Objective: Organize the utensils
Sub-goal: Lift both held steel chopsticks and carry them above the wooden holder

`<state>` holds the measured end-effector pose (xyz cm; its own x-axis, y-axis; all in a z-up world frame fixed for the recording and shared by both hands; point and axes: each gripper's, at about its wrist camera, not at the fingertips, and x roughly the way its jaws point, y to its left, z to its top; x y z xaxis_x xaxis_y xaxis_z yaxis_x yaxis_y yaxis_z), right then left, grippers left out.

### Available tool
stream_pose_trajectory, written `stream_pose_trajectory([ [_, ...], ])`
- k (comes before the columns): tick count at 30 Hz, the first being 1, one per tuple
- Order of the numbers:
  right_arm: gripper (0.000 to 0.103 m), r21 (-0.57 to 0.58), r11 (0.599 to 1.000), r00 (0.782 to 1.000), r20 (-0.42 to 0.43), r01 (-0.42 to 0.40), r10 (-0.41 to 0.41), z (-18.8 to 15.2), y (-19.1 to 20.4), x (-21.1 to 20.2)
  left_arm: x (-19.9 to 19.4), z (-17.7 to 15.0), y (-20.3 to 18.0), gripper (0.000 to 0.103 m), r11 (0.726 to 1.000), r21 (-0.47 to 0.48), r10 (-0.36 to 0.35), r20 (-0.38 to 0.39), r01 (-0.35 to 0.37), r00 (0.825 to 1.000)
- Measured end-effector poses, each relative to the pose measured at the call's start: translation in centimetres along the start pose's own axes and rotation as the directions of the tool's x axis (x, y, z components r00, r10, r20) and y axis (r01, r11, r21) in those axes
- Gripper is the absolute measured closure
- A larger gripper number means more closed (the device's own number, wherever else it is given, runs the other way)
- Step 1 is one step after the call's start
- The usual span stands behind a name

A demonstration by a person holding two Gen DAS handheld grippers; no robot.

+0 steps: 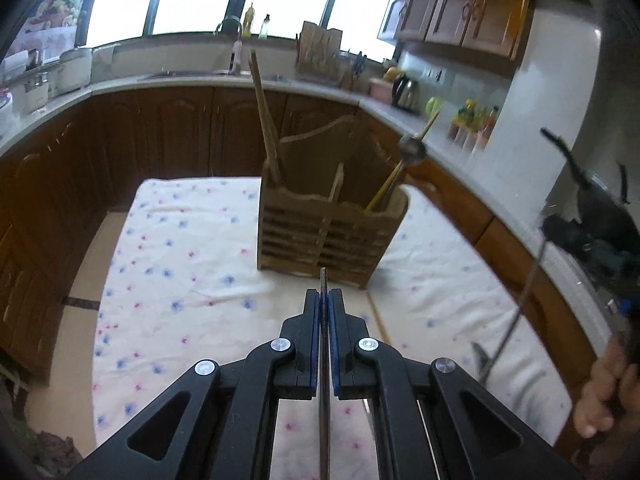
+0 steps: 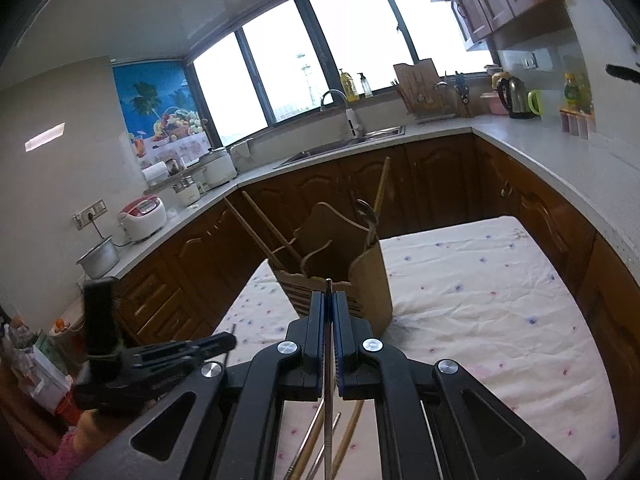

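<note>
A wooden slatted utensil holder (image 1: 328,236) stands on the flowered tablecloth (image 1: 180,264); it also shows in the right wrist view (image 2: 352,280). It holds wooden chopsticks (image 1: 264,120) on its left side and a metal ladle with a wooden handle (image 1: 412,148) on its right side. My left gripper (image 1: 325,300) is shut on a thin metal utensil handle (image 1: 324,400), short of the holder. My right gripper (image 2: 329,300) is shut on a thin metal utensil (image 2: 328,400), close to the holder's front. That right-hand utensil shows in the left wrist view (image 1: 516,312) at the right.
Several chopsticks and utensils (image 2: 344,436) lie on the cloth under my right gripper. One chopstick (image 1: 380,320) lies on the cloth beside the holder. Brown cabinets and a grey counter (image 2: 540,148) with sink, kettle and rice cookers ring the table.
</note>
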<state>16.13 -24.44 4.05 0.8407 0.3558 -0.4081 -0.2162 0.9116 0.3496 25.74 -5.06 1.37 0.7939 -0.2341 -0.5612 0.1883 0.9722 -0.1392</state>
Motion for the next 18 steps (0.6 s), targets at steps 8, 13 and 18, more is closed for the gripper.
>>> stream_pose_trajectory([
  [8, 0.099, -0.03, 0.999, 1.0, 0.026, -0.014, 0.015, 0.7, 1.7, -1.0, -6.2, -0.7, 0.6, 0.101, 0.999, -0.001, -0.036, 0.079, 0.036, 0.996],
  [13, 0.099, -0.048, 0.999, 0.999, 0.036, -0.021, 0.023, 1.0, 2.7, -1.2, -7.4, -0.9, 1.1, 0.101, 0.999, -0.013, -0.042, 0.107, 0.044, 0.993],
  [18, 0.099, -0.055, 0.998, 0.999, 0.037, -0.023, 0.025, 1.0, 3.1, -1.1, -7.8, -1.0, 1.2, 0.101, 0.999, -0.016, -0.037, 0.127, 0.04, 0.991],
])
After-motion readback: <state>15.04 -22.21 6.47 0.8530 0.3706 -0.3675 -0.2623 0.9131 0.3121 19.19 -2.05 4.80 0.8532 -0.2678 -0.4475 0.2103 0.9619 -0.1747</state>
